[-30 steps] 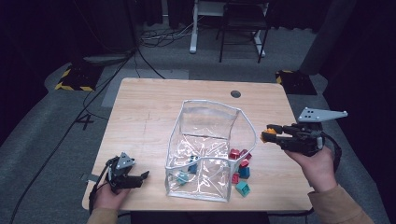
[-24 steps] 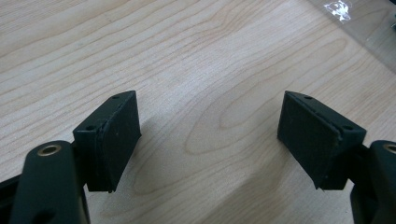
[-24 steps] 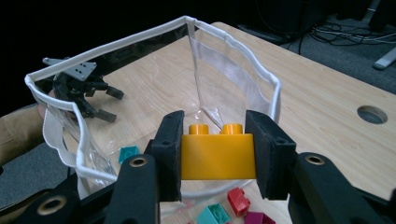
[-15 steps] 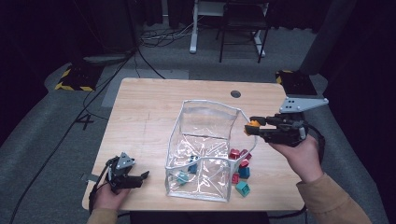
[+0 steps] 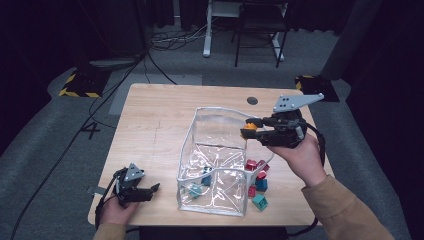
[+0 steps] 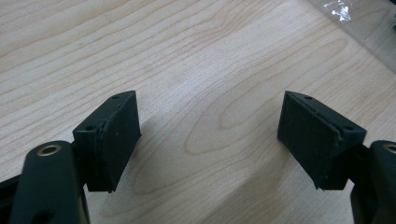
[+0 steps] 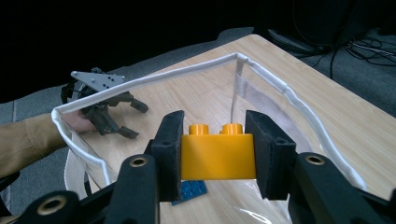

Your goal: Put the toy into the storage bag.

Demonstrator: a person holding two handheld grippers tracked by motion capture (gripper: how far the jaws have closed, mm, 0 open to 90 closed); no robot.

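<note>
Right tool [image 7: 215,156] pinches an orange brick [image 7: 217,156] above the clear bag [image 5: 220,150] (left tool [image 5: 150,191] spread, empty).

Red and teal blocks [image 5: 257,182] lie scattered on the wooden counter [image 5: 155,125] near its front right, while a black chair [image 5: 257,27] stands on the grey floor beyond.

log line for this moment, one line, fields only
right tongs: shut on orange brick, above clear bag rim | left tongs: open, low over table | loose bricks: beside bag
</note>
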